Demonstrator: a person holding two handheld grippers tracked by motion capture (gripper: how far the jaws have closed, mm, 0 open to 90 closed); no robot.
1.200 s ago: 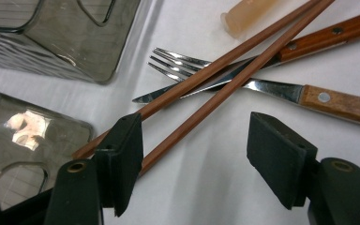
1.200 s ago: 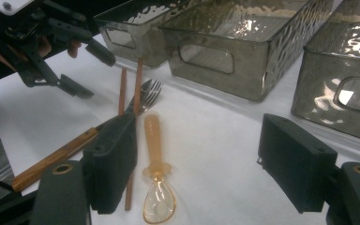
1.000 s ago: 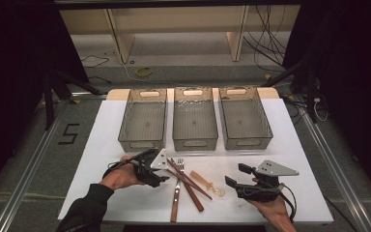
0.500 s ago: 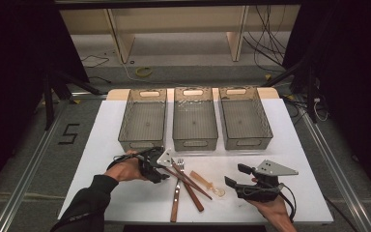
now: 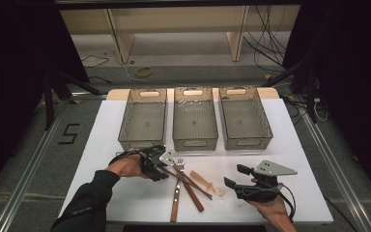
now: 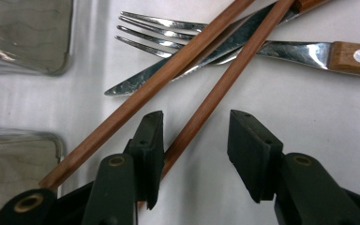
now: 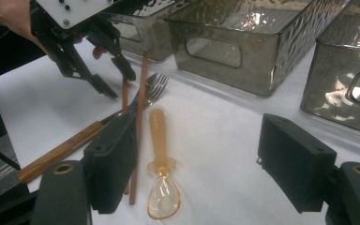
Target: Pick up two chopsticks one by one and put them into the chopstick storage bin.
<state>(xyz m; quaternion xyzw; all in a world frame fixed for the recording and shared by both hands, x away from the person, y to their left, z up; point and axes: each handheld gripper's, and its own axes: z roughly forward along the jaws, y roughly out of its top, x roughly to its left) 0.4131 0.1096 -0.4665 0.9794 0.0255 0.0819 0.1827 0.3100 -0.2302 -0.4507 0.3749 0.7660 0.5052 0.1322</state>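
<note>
1. High view: the white table (image 5: pixel 101 145) carries three grey bins (image 5: pixel 195 118) in a row at its far side, with the cutlery lying in front of them.
2. The person's left forearm reaches in from the lower left, wrist bent inward, and sets the left gripper (image 5: pixel 160 170) low over the near ends of the chopsticks (image 5: pixel 186 179).
3. Its jaws have just been closing; one chopstick (image 6: pixel 215 93) lies between them, unpinched.
4. The right gripper (image 5: pixel 233 177) rests in an upturned palm, jaws spread wide, empty, just beside the translucent spoon (image 5: pixel 207 183).
5. The fork (image 6: pixel 168 35) and knife (image 6: pixel 206 54) lie crossed under the chopsticks.
</note>
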